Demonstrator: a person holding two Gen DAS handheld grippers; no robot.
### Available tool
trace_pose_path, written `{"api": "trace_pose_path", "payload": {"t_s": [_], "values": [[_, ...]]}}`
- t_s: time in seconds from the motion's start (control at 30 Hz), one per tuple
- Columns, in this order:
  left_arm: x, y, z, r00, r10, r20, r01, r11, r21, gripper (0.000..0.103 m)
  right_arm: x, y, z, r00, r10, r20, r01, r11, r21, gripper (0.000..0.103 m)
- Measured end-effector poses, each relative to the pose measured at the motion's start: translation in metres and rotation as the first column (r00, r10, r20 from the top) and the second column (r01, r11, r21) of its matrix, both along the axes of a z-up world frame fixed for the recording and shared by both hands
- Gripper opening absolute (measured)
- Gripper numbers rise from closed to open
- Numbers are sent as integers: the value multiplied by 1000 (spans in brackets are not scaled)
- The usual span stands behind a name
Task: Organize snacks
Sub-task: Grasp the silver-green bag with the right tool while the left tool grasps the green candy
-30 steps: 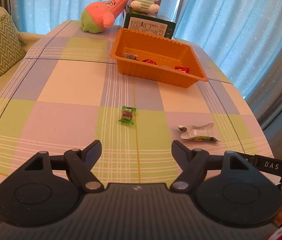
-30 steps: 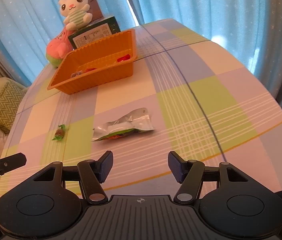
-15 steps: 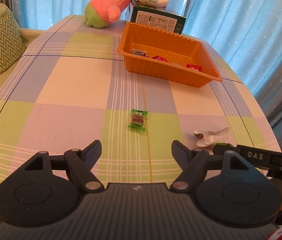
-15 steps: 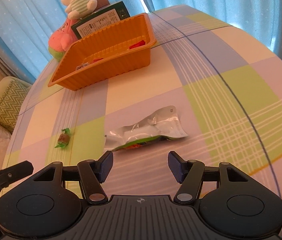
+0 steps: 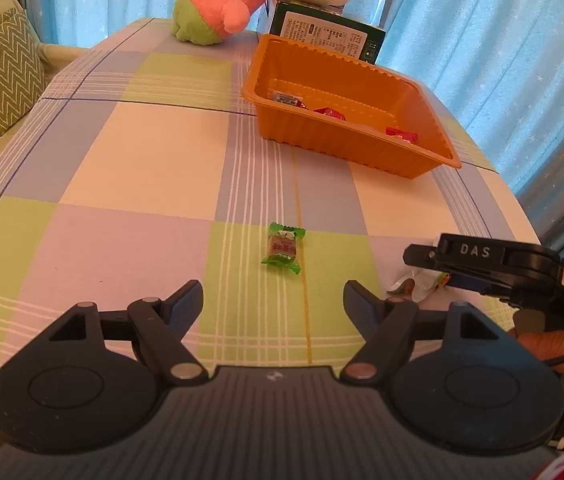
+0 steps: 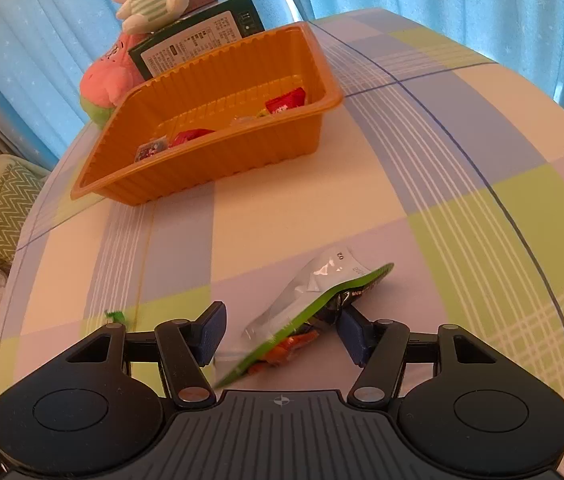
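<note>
On the checked desk (image 5: 154,168), the orange tray (image 6: 218,160) already holds snacks. Your right gripper (image 6: 278,334) has open jaws straddling the foil packet (image 6: 313,300); close next. Your left gripper (image 5: 273,300), also open, faces the green candy (image 5: 283,247).

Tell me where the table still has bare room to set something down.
The widest free patch is left of the orange tray, running from the pink plush down to the green candy. Also free: right of the tray. Crowded: behind the tray, and near the silver packet between the right tool's fingers.
</note>
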State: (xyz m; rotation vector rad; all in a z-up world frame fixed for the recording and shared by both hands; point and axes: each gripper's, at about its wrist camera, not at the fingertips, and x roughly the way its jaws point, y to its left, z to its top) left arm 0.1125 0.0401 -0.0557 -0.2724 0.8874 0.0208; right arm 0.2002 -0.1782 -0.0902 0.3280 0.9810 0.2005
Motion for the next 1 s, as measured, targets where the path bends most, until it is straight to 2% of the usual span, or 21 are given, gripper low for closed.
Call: {"api": "trace_pose_path", "payload": {"t_s": [0.07, 0.23, 0.27, 0.3, 0.33, 0.4, 0.53, 0.6, 0.7, 0.8, 0.9, 1.0], "values": [[1, 1, -1, 1000, 1, -2, -1, 1000, -2, 75, 4, 7, -1, 1000, 20, 13, -20, 1000, -19, 61], [3, 4, -4, 1000, 7, -5, -7, 1000, -7, 75, 1, 25, -4, 992, 116, 54, -108, 985, -137, 60], [4, 4, -5, 1000, 9, -7, -9, 1000, -9, 75, -1, 28, -5, 989, 133, 63, -121, 980, -160, 59], [4, 4, -5, 1000, 9, -8, -9, 1000, -10, 75, -3, 30, -5, 987, 147, 72, -131, 973, -189, 50], [4, 5, -6, 1000, 10, -10, -10, 1000, -11, 75, -6, 31, -6, 982, 168, 82, -148, 968, -205, 49], [5, 5, -7, 1000, 10, -11, -11, 1000, -14, 75, -10, 30, -7, 977, 191, 91, -168, 963, -210, 48], [6, 5, -8, 1000, 7, -12, -7, 1000, -15, 75, -12, 24, -3, 976, 192, 102, -169, 965, -198, 34], [7, 5, -8, 1000, 4, -11, -4, 1000, -15, 75, -14, 22, -1, 976, 192, 103, -169, 966, -196, 31], [10, 5, -10, 1000, -3, -12, 3, 1000, -13, 75, -19, 20, 1, 972, 211, 106, -187, 961, -202, 30], [13, 4, -11, 1000, -15, -13, 15, 1000, -6, 75, -28, 24, 7, 955, 260, 142, -212, 935, -286, 30], [17, 3, -14, 1000, -27, -15, 27, 1000, 5, 74, -32, 23, 8, 946, 291, 144, -230, 914, -335, 30], [23, 3, -17, 999, -35, -14, 36, 999, 15, 72, -32, 19, 3, 946, 303, 117, -248, 908, -339, 30]]}}
